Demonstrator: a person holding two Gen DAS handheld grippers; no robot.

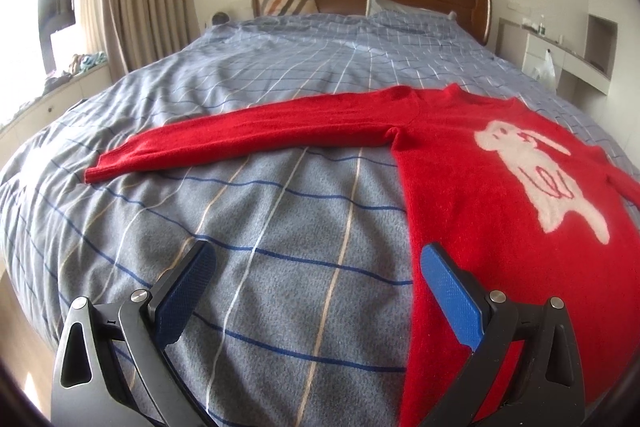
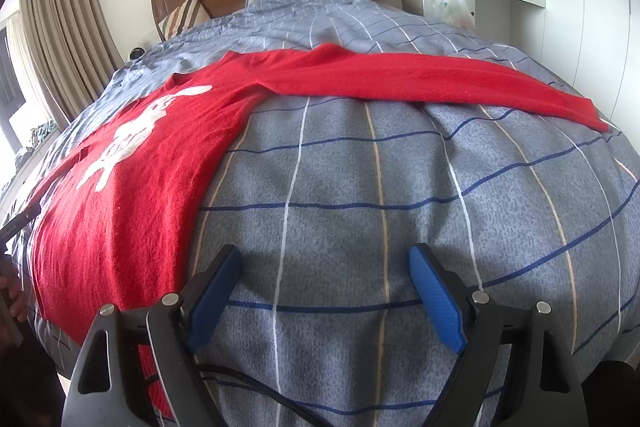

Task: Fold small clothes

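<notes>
Fuzzy red sweater (image 1: 480,163) lies flat on checked duvet (image 1: 280,247); left gripper (image 1: 316,259) and right gripper (image 2: 324,263) gape empty.

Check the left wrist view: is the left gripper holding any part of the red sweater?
No. The left gripper is open above the bed cover, with only its right finger over the edge of the flat red sweater.

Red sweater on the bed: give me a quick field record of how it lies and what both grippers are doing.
garment: red sweater, spread flat, white animal design facing up
sleeves: both stretched out sideways, unfolded
surface: blue checked bedspread
left gripper: open, empty, by the sweater's side edge
right gripper: open, empty, over bare bedspread
folding: not begun
</notes>
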